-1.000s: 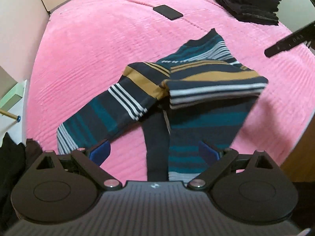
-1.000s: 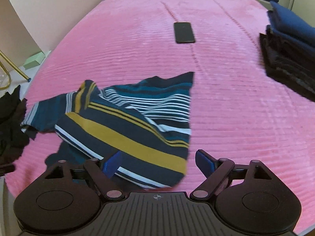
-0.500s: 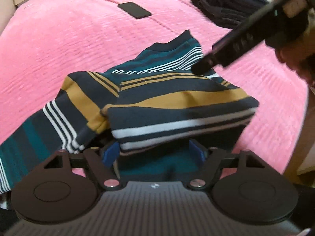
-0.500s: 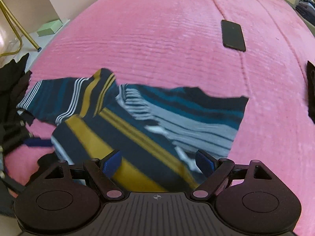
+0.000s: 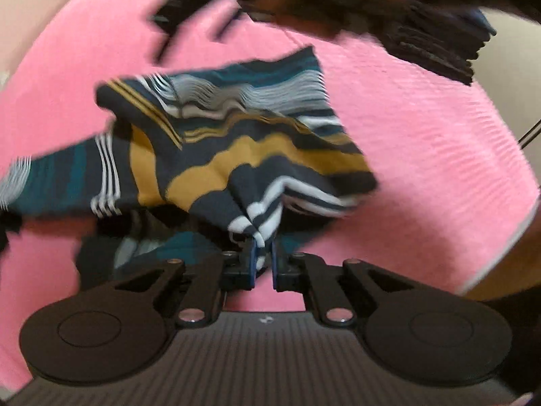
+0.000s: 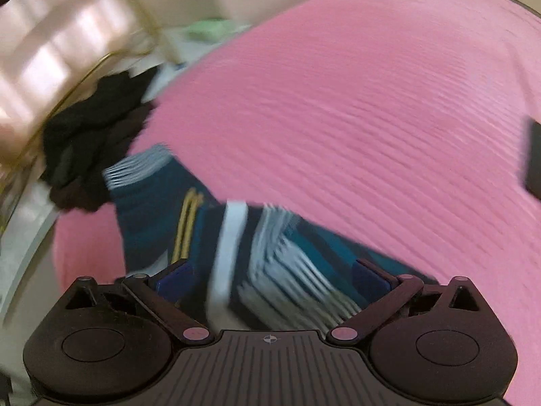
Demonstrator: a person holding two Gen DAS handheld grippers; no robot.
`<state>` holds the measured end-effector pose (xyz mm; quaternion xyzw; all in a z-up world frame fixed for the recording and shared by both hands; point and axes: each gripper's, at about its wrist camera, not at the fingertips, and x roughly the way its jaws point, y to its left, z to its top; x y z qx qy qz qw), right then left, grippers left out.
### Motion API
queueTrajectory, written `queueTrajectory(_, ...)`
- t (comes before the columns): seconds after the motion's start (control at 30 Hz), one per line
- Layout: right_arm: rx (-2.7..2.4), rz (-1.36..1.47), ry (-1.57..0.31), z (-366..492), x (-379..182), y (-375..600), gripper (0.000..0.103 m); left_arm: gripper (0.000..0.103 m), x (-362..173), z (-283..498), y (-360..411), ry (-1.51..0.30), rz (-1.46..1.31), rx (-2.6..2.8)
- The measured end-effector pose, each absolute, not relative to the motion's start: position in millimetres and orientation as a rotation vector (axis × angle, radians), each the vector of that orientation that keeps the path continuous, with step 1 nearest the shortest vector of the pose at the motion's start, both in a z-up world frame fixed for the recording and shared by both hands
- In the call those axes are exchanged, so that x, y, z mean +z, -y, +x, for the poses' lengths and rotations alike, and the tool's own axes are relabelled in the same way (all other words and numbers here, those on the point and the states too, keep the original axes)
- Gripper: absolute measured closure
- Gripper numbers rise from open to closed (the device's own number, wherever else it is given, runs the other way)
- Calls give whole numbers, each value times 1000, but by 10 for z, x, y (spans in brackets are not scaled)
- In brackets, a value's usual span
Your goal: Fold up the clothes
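Note:
A striped shirt (image 5: 236, 142) in navy, teal, white and mustard lies partly folded on the pink bedspread (image 5: 422, 142). My left gripper (image 5: 263, 253) is shut on a bunched white-striped edge of it at the near side. In the right wrist view the same striped shirt (image 6: 270, 264) lies blurred under my right gripper (image 6: 270, 279), which stands open with cloth between its wide-apart fingers. The right gripper and the hand holding it show as a dark blur across the top of the left wrist view.
A stack of dark folded clothes (image 5: 436, 50) sits at the far right of the bed. A black phone (image 6: 534, 159) lies on the bedspread. A heap of black clothes (image 6: 91, 149) sits off the bed's left edge, beside a gold wire frame (image 6: 88, 71).
My left gripper has shut on the shirt's near edge and pulled it up into a bunch. The right gripper has swung left and low over the shirt, still open.

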<state>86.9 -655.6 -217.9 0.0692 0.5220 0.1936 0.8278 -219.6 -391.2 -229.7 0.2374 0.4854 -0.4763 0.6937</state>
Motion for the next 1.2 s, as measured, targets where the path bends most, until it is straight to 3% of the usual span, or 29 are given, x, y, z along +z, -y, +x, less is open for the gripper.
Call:
queueTrajectory(0.27, 525, -119, -1258, 952, -2791, 5499, 1, 96, -2431, -2355, 3750, -1133, 497, -1096)
queueTrajectory(0.3, 504, -169, -1257, 918, -2867, 5440, 4, 95, -2419, -2294, 3683, -1131, 492, -1079)
queueTrajectory(0.33, 472, -208, -1251, 896, -2912, 5415, 38, 95, -2411, -2224, 3605, -1130, 488, -1059)
queueTrajectory(0.43, 373, -162, -1220, 858, -2774, 5570, 86, 95, -2377, -1983, 3345, -1118, 492, -990)
queueTrajectory(0.5, 335, -77, -1190, 797, -2561, 5733, 92, 95, -2340, -1827, 3169, -1103, 507, -950)
queueTrajectory(0.7, 176, -21, -1061, 114, -1692, 6226, 95, 88, -2081, -1362, 2725, -1010, 527, -844)
queueTrajectory(0.87, -55, 23, -1081, -771, -1341, 6812, 95, 84, -1913, -1117, 2763, -947, 538, -839)
queueTrajectory(0.97, -231, 53, -1141, -1336, -1340, 7333, 95, 80, -1894, -1089, 3003, -910, 556, -897)
queueTrajectory(1.17, -508, 164, -1353, -2173, -1890, 8105, 94, 68, -2039, -1131, 3732, -876, 640, -1042)
queueTrajectory(1.2, -511, 186, -1370, -2203, -1955, 8124, 88, 67, -2059, -1128, 3853, -875, 652, -1059)
